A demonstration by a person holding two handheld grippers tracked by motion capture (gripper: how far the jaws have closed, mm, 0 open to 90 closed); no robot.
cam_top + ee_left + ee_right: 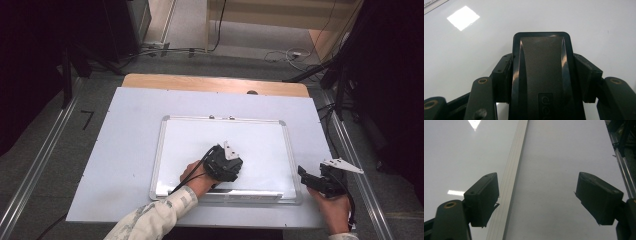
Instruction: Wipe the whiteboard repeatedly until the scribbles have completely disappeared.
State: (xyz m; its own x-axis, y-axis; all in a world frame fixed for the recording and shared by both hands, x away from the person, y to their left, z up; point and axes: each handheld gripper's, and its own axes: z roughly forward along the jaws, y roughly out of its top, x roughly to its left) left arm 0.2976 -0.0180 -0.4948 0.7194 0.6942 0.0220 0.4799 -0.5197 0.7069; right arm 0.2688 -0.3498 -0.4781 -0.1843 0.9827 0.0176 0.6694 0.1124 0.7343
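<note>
One eraser (black) clamped on one whiteboard.

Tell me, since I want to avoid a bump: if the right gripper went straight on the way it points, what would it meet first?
Probably the whiteboard's aluminium frame, which runs between the open jaws of the right gripper. The jaws seem tilted down at it, though depth is hard to judge.

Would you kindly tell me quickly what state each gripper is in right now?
Left gripper: shut on a black rectangular plastic eraser, over the whiteboard.
Right gripper: open, holding nothing.
</note>
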